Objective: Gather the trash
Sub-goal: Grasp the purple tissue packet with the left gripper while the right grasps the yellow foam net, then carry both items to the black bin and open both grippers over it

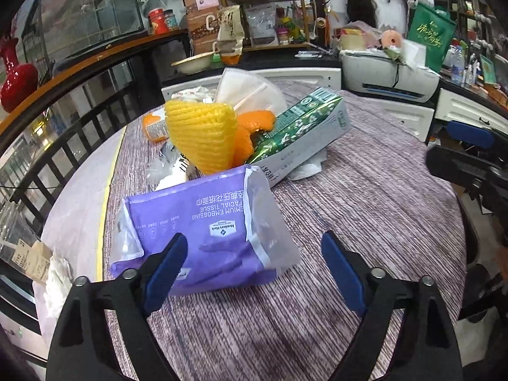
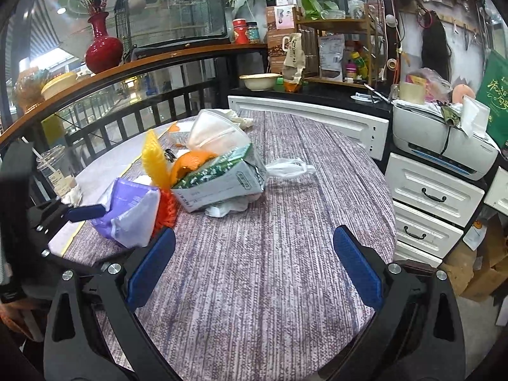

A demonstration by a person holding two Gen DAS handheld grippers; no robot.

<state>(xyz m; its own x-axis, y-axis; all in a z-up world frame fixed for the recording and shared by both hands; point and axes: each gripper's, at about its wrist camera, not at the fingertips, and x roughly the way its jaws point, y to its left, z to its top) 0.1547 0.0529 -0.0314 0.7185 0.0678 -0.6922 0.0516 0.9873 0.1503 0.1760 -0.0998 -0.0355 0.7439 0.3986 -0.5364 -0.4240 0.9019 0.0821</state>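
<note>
A pile of trash lies on the round table (image 1: pixel 365 197): a purple tissue pack (image 1: pixel 203 225), yellow foam netting (image 1: pixel 200 133), orange peel (image 1: pixel 250 127), a green and grey carton (image 1: pixel 301 133) and a white face mask (image 1: pixel 250 89). My left gripper (image 1: pixel 254 263) is open, its fingers on either side of the pack's near end. My right gripper (image 2: pixel 254 266) is open and empty over bare tabletop, right of the pile. In the right wrist view the pack (image 2: pixel 127 212), netting (image 2: pixel 154 158), carton (image 2: pixel 222 184) and mask (image 2: pixel 216 133) show too.
A crumpled clear bag (image 2: pixel 289 168) lies beyond the carton. A plastic cup with a straw (image 2: pixel 55 171) and crumpled tissue (image 2: pixel 73 195) sit at the table's left edge. White drawers (image 2: pixel 431 203) and a printer (image 2: pixel 444 143) stand to the right. A railing (image 2: pixel 143 108) runs behind.
</note>
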